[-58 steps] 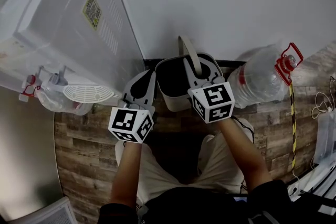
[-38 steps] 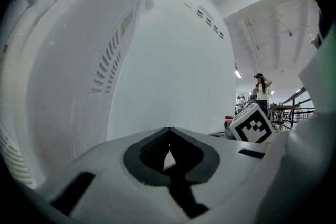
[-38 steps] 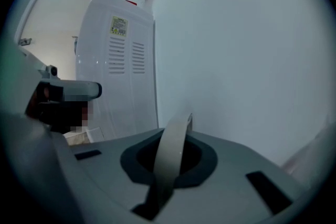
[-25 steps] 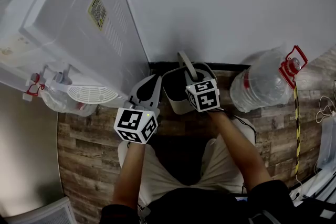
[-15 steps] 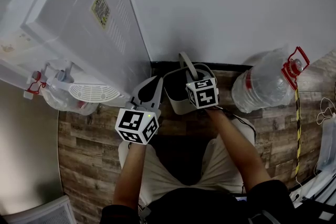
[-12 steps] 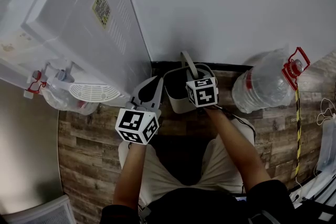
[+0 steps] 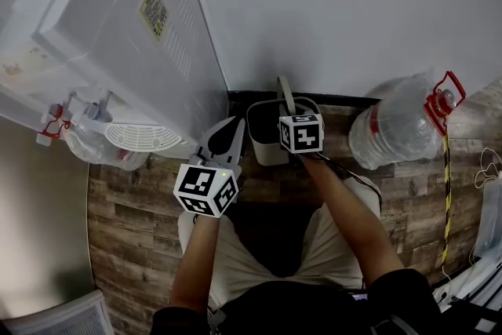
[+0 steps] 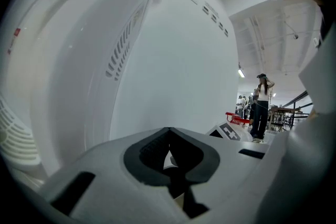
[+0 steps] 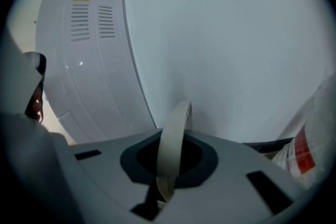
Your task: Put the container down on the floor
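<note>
Container handle (image 9: 171, 147) between right fingers (image 9: 239, 178)

Glossy plastic dispenser (image 7: 118, 35) stands on matt wood-grain floor (image 7: 133, 239).

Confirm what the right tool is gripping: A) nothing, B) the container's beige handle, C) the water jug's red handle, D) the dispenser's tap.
B: the right gripper view shows the right tool shut on the beige handle of the container.
</note>
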